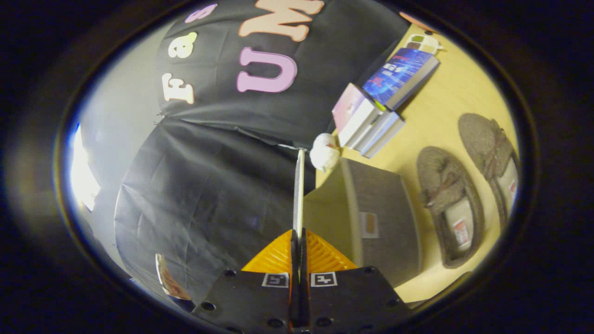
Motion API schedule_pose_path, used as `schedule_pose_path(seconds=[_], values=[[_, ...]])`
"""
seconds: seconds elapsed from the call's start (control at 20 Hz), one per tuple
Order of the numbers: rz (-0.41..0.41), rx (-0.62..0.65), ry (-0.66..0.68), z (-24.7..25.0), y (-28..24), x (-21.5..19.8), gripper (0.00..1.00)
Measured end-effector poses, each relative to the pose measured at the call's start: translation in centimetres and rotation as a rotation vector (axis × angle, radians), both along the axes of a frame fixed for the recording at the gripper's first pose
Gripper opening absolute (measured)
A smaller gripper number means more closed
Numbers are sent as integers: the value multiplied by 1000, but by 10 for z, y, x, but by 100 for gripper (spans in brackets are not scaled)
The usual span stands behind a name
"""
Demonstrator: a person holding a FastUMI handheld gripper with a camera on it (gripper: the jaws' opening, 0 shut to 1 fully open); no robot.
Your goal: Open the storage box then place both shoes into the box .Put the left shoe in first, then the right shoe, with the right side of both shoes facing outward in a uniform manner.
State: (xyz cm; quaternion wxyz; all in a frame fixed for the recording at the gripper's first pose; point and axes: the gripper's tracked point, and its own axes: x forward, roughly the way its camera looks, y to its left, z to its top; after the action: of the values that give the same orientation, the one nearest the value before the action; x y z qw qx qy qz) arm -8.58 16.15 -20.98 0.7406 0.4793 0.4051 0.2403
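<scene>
The gripper (299,236) pinches the box lid (299,185) between its nearly closed fingers, seen edge-on. The grey storage box (371,218) sits just beside the fingers, and the two grey slippers (452,204) (492,153) lie on the yellow table (445,106) past it. The thin lid could slip out if the pinch loosens. The inside of the box is hard to see.
</scene>
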Motion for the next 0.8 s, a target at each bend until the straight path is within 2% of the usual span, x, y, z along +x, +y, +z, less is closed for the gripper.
schedule_pose_path(seconds=[0.2,0.4,0.55,0.8], values=[[89,7,-55,40,65,7,4],[196,25,-74,56,139,1,4],[267,30,-51,46,188,-2,4],[328,28,7,28,236,-18,4]])
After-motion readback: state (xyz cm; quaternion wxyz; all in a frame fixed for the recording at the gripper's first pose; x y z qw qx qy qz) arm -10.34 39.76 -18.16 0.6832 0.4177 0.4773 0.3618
